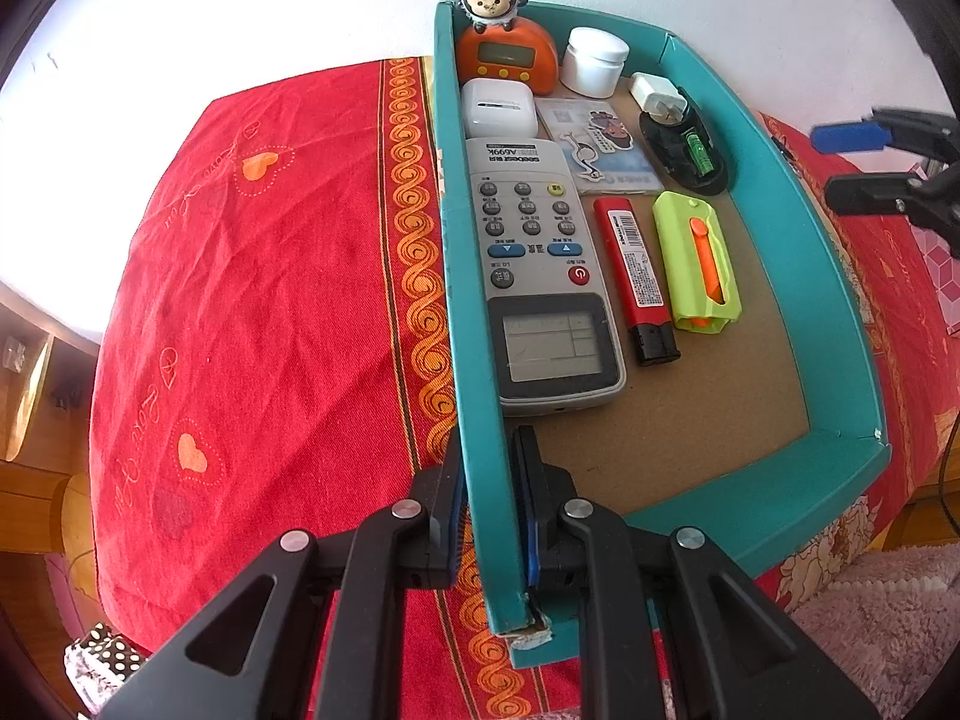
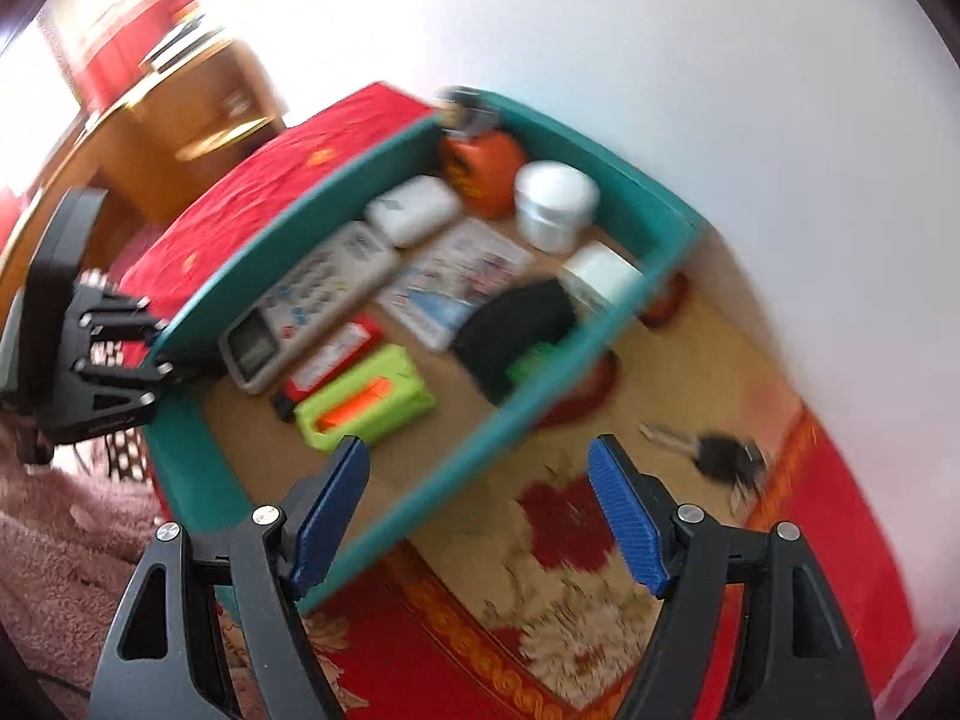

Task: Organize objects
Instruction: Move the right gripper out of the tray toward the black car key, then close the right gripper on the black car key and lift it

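Step in hand: collecting loose items into the teal cardboard tray (image 1: pixel 474 324) on the red patterned bedspread (image 1: pixel 258 300).

Left gripper (image 1: pixel 489 516): pressed together on the tray's near side wall, steadying it.

Right gripper (image 2: pixel 480 480): spread, empty, above the tray's other wall.

Remaining outside the tray: black key bunch (image 2: pixel 717 456), on the bedspread just beyond that wall.

Next move, probably: shift right gripper to the keys, align, descend, pinch the black fob.

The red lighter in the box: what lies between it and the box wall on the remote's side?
Only the grey remote control lies between the red lighter and that teal wall, shown clearly in the left wrist view.
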A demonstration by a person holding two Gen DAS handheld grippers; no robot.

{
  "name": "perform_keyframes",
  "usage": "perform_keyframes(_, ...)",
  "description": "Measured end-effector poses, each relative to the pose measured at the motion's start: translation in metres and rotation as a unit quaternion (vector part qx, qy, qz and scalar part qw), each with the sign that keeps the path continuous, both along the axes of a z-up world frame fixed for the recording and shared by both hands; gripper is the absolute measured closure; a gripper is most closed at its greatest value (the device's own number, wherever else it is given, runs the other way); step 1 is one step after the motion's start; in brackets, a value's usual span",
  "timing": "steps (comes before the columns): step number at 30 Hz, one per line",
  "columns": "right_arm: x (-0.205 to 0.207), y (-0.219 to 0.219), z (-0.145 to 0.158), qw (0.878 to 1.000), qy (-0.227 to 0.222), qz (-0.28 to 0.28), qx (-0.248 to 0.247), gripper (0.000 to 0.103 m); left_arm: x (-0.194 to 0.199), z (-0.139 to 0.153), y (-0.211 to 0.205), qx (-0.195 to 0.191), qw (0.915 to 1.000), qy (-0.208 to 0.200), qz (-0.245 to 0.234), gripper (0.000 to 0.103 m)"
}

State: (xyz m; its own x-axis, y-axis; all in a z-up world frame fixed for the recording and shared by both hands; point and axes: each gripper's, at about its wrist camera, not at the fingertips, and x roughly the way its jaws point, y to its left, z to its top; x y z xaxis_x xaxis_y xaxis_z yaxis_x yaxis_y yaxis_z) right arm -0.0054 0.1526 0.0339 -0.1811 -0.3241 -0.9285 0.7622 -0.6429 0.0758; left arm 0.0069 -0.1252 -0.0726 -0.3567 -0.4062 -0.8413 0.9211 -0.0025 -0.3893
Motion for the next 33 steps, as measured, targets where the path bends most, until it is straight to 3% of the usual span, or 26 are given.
perform_keyframes(7,-0.038,0.038,-0.028,0.992,-0.020,-0.120,0.030,0.026,0.000,0.000,0.001,0.000,1.0000,-0.001,0.000,0.089)
perform_keyframes(13,-0.072,0.063,-0.053,0.969,-0.035,-0.241,0.043,0.028,0.001,-0.001,-0.001,0.001,1.0000,-0.002,0.000,0.089)
perform_keyframes(17,-0.090,0.079,-0.062,0.946,-0.060,-0.319,0.010,0.033,0.000,-0.001,-0.001,0.001,1.0000,-0.002,0.001,0.089)
perform_keyframes(24,-0.105,0.075,-0.064,0.936,-0.036,-0.350,0.017,0.041,0.001,-0.002,0.000,0.001,1.0000,-0.002,0.002,0.089)
perform_keyframes(33,-0.106,0.062,-0.066,0.938,-0.003,-0.347,0.020,0.053,0.002,-0.002,0.000,0.000,1.0000,-0.002,0.004,0.089)
